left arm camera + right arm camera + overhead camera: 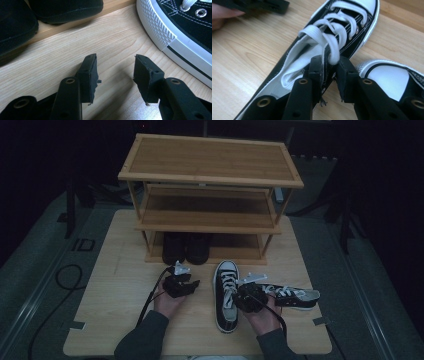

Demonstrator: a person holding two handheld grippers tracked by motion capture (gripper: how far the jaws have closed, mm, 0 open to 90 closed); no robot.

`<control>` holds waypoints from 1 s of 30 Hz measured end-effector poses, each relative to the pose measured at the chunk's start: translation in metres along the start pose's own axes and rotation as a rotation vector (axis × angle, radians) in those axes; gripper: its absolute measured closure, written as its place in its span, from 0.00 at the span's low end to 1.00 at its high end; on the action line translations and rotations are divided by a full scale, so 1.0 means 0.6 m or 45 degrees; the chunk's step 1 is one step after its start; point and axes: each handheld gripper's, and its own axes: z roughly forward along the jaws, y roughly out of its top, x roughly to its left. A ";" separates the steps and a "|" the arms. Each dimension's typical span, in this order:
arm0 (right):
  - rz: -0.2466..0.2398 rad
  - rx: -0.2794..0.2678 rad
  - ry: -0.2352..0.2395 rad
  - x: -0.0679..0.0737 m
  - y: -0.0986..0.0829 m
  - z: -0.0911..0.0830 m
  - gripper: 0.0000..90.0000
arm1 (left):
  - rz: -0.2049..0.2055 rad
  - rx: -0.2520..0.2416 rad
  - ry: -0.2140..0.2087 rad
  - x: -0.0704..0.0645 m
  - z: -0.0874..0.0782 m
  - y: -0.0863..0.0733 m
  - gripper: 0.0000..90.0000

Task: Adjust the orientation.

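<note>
A black-and-white sneaker (226, 295) stands on the wooden table (125, 285), toe toward the shoe rack (210, 180). My right gripper (245, 297) (329, 67) is shut on its right side wall beside the white laces (332, 35). A second matching sneaker (295, 296) lies just right of it, and its white toe cap (389, 80) sits close to my right jaw. My left gripper (186, 282) (116, 72) hovers open over bare wood, left of the first sneaker's toe (182, 32), with nothing between its jaws.
A pair of black shoes (185, 247) (15, 27) rests on the rack's bottom shelf, just ahead of my left gripper. The middle shelf (207, 212) and top shelf (210, 157) are bare. Cables trail off the table's left side (67, 277).
</note>
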 end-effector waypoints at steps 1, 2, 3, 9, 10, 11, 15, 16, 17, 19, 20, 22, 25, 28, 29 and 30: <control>0.005 0.010 -0.009 0.002 0.000 0.004 0.83 | 0.001 0.000 0.002 0.000 0.000 0.000 0.60; 0.008 0.023 -0.024 0.003 0.000 0.010 0.83 | 0.004 0.001 0.004 -0.001 0.000 0.000 0.60; 0.013 0.036 -0.035 0.004 -0.001 0.016 0.83 | 0.013 0.003 0.012 -0.002 0.000 0.000 0.60; 0.041 0.022 -0.059 0.005 -0.003 0.026 0.86 | 0.021 0.002 0.046 -0.009 0.002 0.001 0.62; 0.040 0.022 -0.063 0.004 -0.003 0.026 0.87 | 0.014 0.001 0.039 -0.011 0.003 0.002 0.62; 0.039 0.023 -0.069 0.004 -0.003 0.025 0.90 | 0.017 0.003 0.043 -0.013 0.005 0.003 0.63; 0.056 0.022 -0.091 -0.004 -0.003 0.021 0.96 | 0.021 0.016 0.043 -0.024 0.015 0.013 0.65; 0.067 0.019 -0.089 -0.007 -0.003 0.020 0.97 | 0.029 0.018 0.047 -0.027 0.017 0.017 0.65; 0.076 0.013 -0.086 -0.010 -0.004 0.019 0.97 | 0.036 0.014 0.050 -0.031 0.019 0.021 0.65; 0.083 0.007 -0.081 -0.014 -0.004 0.017 0.97 | 0.050 0.008 0.050 -0.036 0.022 0.029 0.66; 0.086 0.006 -0.075 -0.015 -0.004 0.016 0.97 | 0.054 0.002 0.051 -0.039 0.023 0.033 0.66; 0.086 0.005 -0.066 -0.016 -0.003 0.014 0.97 | 0.054 -0.008 0.053 -0.041 0.025 0.039 0.66; 0.100 -0.005 -0.036 -0.019 -0.002 0.010 0.97 | 0.053 -0.011 0.058 -0.041 0.027 0.045 0.66; 0.110 -0.020 -0.036 -0.023 0.000 0.003 0.97 | 0.055 -0.017 0.063 -0.040 0.026 0.049 0.66; 0.112 -0.025 -0.040 -0.024 0.000 0.001 0.97 | 0.053 -0.019 0.064 -0.039 0.026 0.050 0.66; 0.116 -0.031 -0.042 -0.027 0.001 -0.003 0.97 | 0.054 -0.019 0.066 -0.038 0.025 0.051 0.66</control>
